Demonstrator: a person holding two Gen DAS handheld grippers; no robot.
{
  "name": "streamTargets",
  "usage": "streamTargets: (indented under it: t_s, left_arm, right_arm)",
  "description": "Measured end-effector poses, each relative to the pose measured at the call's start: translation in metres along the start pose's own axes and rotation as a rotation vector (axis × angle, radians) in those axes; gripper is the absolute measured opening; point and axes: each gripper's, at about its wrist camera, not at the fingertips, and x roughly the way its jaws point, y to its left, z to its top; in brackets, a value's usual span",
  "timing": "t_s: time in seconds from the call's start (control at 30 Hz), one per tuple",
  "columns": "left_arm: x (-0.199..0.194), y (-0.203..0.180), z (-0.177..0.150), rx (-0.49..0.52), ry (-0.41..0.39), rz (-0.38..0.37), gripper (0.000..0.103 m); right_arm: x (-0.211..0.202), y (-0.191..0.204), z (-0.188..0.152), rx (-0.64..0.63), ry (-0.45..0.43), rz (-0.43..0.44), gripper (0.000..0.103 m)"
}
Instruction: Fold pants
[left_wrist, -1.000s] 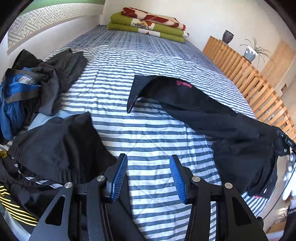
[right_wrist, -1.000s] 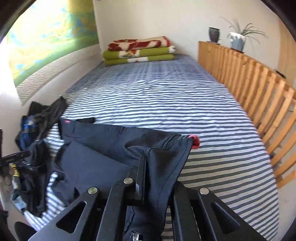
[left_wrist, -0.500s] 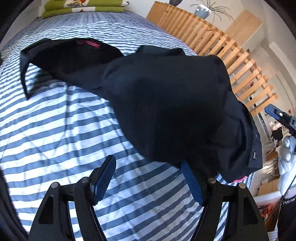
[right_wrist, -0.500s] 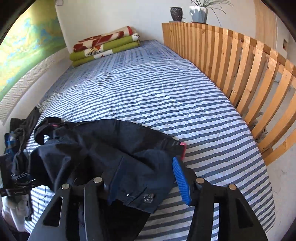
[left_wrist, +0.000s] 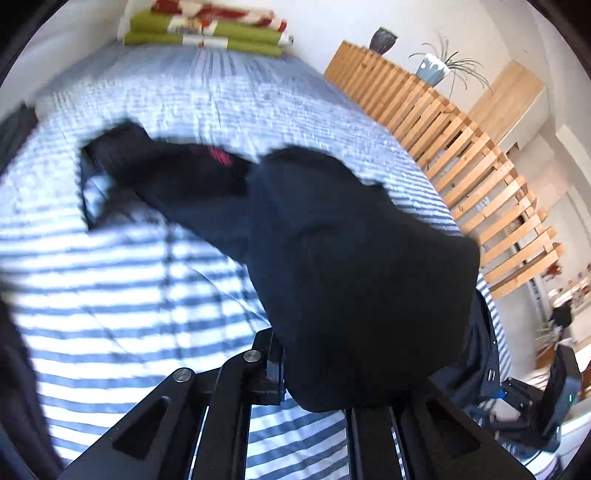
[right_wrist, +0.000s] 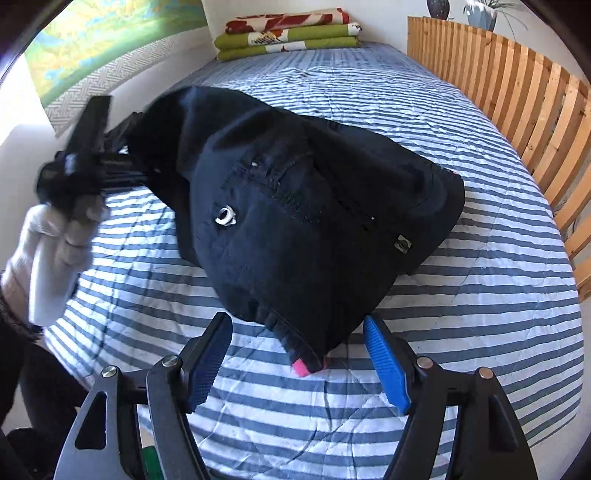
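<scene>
We had the dark navy fabric pants (right_wrist: 314, 206) bunched in a heap on the blue-and-white striped bed cover (right_wrist: 480, 288), waistband end nearest the right wrist camera, a metal snap button (right_wrist: 224, 216) and a pink tab (right_wrist: 301, 367) showing. Left gripper (left_wrist: 314, 373) had just been closing and looked pinched on a fold of the pants — cloth draped over its tips, so we judged it was lifting that side to spread the garment out for a first fold. Right gripper (right_wrist: 299, 365) had just been opening; its blue ribbed pads (right_wrist: 386, 365) stood apart either side of the waistband corner, not pressing it — probably lining up a fresh pinch there. Hidden: the left gripper's pads were buried under cloth, so the exact pinch point was unclear. The left wrist view was motion-blurred, leg ends hard to trace. In the right wrist view the white-gloved hand (right_wrist: 55, 251) carrying the left gripper was blurred too.
</scene>
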Motion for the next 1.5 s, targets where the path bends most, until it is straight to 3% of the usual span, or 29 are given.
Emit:
streamTargets:
  t_s: [0.03,0.13,0.23,0.3,0.33,0.37,0.4,0.47,0.5,0.53,0.67,0.8,0.9,1.0,1.13,1.23,1.33,1.37,1.4,1.43,1.47,1.5]
  left_arm:
    - [-0.017,0.0,0.006,0.022,-0.023,0.022,0.007]
    - [-0.073,0.003,0.019,0.082,-0.095,0.083,0.007]
    - [-0.129,0.01,0.019,0.141,-0.15,0.103,0.008]
    - [-0.161,0.01,0.01,0.222,-0.161,0.086,0.02]
    - [-0.17,0.01,0.002,0.259,-0.141,0.074,0.027]
    - [-0.178,0.011,-0.01,0.28,-0.112,0.065,0.048]
    - [-0.182,0.013,-0.023,0.289,-0.08,0.058,0.062]
    - [-0.184,0.028,-0.041,0.295,-0.021,0.061,0.063]
    - [-0.18,0.035,-0.051,0.298,0.002,0.087,0.063]
    - [-0.173,0.041,-0.057,0.298,0.03,0.119,0.063]
    - [-0.156,0.074,-0.081,0.217,0.13,0.081,0.063]
    - [-0.152,0.101,-0.104,0.299,0.218,0.245,0.063]
    - [-0.161,0.128,-0.084,0.225,0.171,0.277,0.063]
    - [-0.151,0.142,-0.053,0.131,0.111,0.245,0.066]
    - [-0.091,0.148,-0.003,0.072,0.064,0.249,0.069]
    - [-0.038,0.148,0.024,0.026,0.072,0.224,0.07]
    - [0.003,0.145,0.042,0.048,0.066,0.297,0.07]
    - [0.014,0.146,0.047,0.051,0.059,0.332,0.07]
    - [0.023,0.15,0.053,0.044,0.052,0.36,0.059]
    - [0.027,0.155,0.057,0.025,0.049,0.372,0.047]
    - [0.03,0.16,0.062,-0.003,0.055,0.374,0.019]
    - [0.031,0.166,0.066,-0.025,0.054,0.373,0.008]
  right_arm:
    - [0.006,-0.002,0.003,0.012,0.007,0.006,0.039]
    - [-0.002,-0.015,0.013,0.082,0.011,0.072,0.018]
    - [-0.04,-0.022,0.023,0.049,-0.058,0.082,0.012]
    - [-0.072,-0.029,0.028,0.033,-0.122,0.082,0.012]
    - [-0.088,-0.034,0.03,0.04,-0.151,0.067,0.012]
    - [-0.1,-0.039,0.031,0.043,-0.18,0.038,0.012]
    - [-0.11,-0.042,0.031,0.038,-0.196,-0.005,0.015]
    - [-0.115,-0.05,0.027,0.034,-0.177,-0.072,0.03]
    - [-0.111,-0.054,0.025,0.033,-0.14,-0.062,0.053]
    - [-0.108,-0.057,0.022,0.041,-0.115,-0.044,0.062]
    - [-0.101,-0.059,0.017,0.07,-0.118,-0.066,0.062]
    - [-0.084,-0.055,0.024,0.095,-0.107,-0.042,0.062]
    - [-0.061,-0.059,0.038,0.099,-0.099,-0.068,0.062]
    - [-0.025,-0.064,0.054,0.165,-0.074,-0.071,0.062]
    - [0.03,-0.081,0.071,0.258,-0.001,-0.084,0.062]
    - [0.057,-0.098,0.077,0.322,0.021,-0.096,0.062]
    - [0.076,-0.11,0.084,0.346,0.023,-0.113,0.062]
    - [0.081,-0.113,0.087,0.355,0.028,-0.105,0.062]
    - [0.087,-0.115,0.09,0.361,0.035,-0.095,0.062]
    - [0.092,-0.116,0.094,0.362,0.041,-0.093,0.063]
    - [0.097,-0.117,0.098,0.361,0.045,-0.101,0.063]
    - [0.101,-0.117,0.101,0.356,0.047,-0.11,0.065]
